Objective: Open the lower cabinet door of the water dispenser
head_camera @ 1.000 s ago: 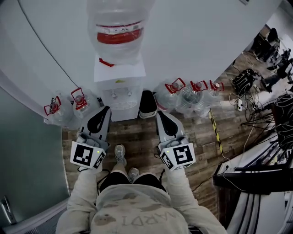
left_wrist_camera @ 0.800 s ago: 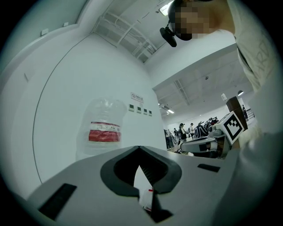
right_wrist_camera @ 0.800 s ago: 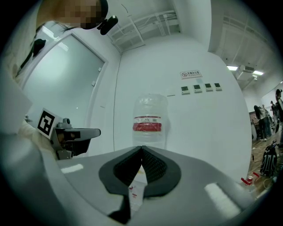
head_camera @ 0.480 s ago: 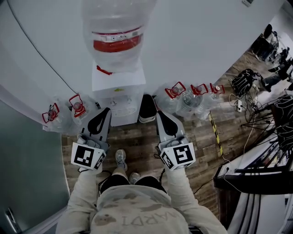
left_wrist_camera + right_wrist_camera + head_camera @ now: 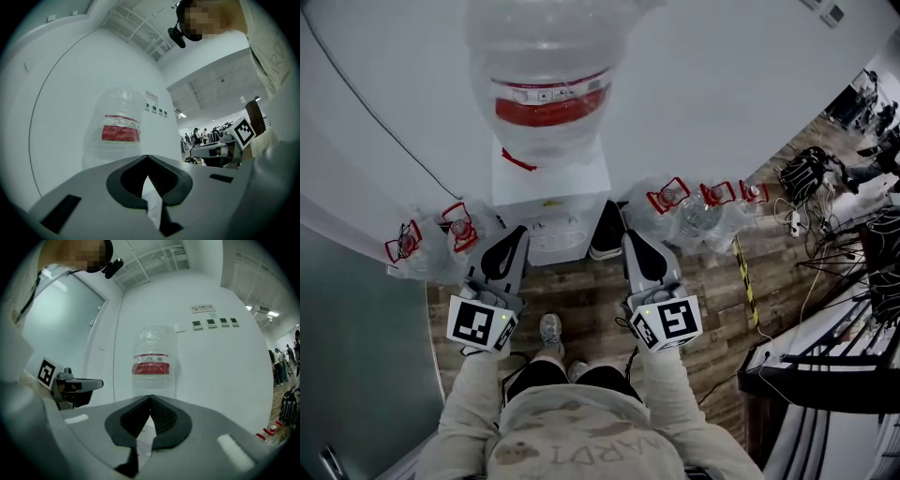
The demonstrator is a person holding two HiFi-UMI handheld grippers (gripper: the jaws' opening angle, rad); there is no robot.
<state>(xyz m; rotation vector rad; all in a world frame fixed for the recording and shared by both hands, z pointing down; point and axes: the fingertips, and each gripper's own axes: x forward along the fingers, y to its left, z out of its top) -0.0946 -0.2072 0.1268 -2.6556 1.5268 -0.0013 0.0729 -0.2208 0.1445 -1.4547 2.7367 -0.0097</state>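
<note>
Left gripper [image 5: 516,234] and right gripper [image 5: 630,238] are held level, side by side, each with its jaws closed tip to tip on nothing. Just ahead stands the white water dispenser [image 5: 548,197] against the wall, with the inverted bottle [image 5: 546,89] on top. Its lower cabinet door is hidden from above. Spare bottles [image 5: 694,211] flank the dispenser on the wooden floor [image 5: 591,291].

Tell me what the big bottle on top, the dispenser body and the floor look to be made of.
Bottle: clear, glossy plastic by the look; you can see through it, and it has a red label band. Dispenser body: smooth white casing with a dull sheen, plastic or painted metal; I can't tell which. Floor: brown planks with visible grain and seams, so wood or wood-look laminate.
</note>
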